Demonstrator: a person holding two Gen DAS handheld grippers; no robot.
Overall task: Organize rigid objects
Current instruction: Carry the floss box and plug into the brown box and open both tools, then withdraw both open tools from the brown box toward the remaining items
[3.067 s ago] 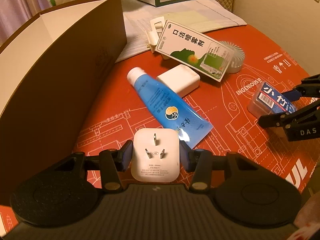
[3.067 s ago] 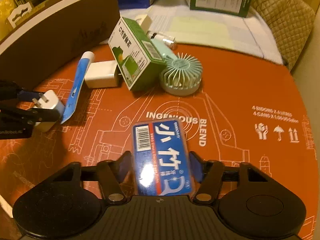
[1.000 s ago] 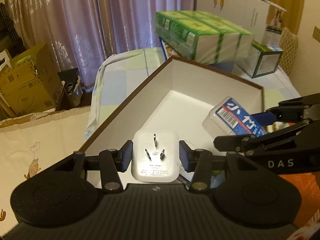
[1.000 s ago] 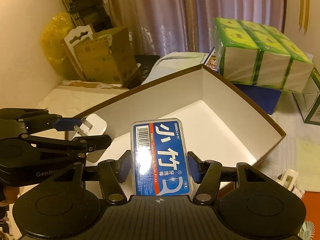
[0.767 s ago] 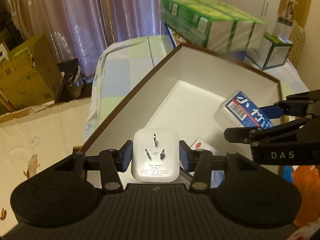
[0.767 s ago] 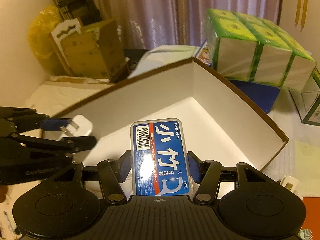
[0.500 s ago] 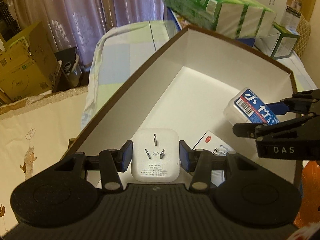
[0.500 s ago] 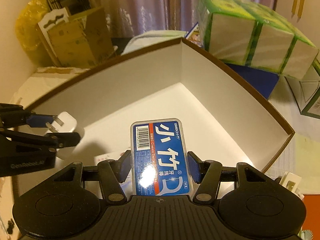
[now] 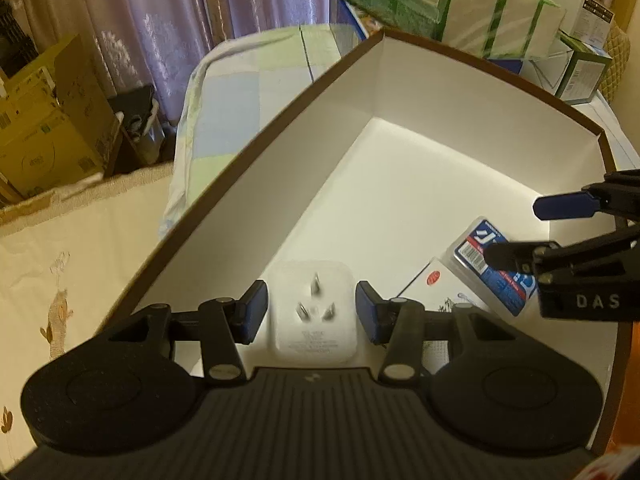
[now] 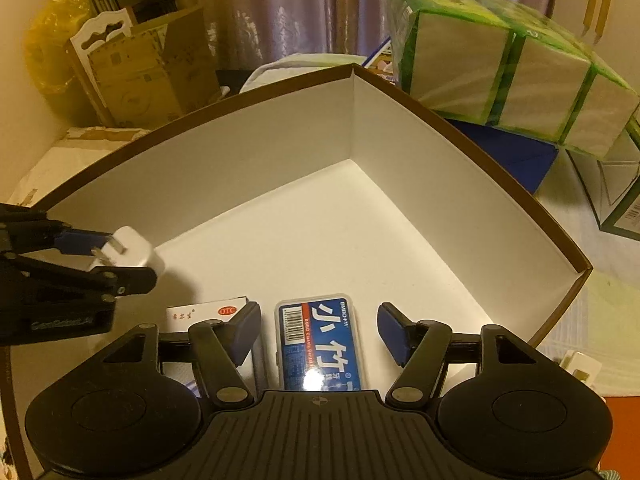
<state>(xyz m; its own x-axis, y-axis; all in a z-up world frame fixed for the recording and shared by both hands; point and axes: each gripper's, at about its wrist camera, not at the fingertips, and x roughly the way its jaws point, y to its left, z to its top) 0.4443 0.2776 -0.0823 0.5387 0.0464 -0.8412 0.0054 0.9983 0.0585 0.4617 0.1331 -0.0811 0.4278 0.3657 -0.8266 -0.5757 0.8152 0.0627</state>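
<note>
- Two hand-held grippers hover over a big open box, white inside with a thin brown rim; it is the landmark for everything below.
- Beyond the box's far corner hang pale purple curtains, and a stack of green-wrapped packages sits just behind its far right wall.
- Left of the box, past its wall, brown cardboard cartons lean against the room's edge, beside a cream cloth with small embroidered figures.
- At the box's near right corner, a strip of orange surface shows outside the wall.
- Inside the box, near its front, the left gripper has its blue pads parted, with a slim gap on each side of a white plug adapter. The adapter is a rounded square with three metal prongs facing up; it looks blurred, and whether it touches the floor cannot be told.
- Also near the box's front, the right gripper is spread wide, gripping nothing.
- Between its fingers a clear case with a blue label, white characters and a barcode lies flat on the box floor.
- Just left of that case lies a white carton with a red oval mark.
</note>
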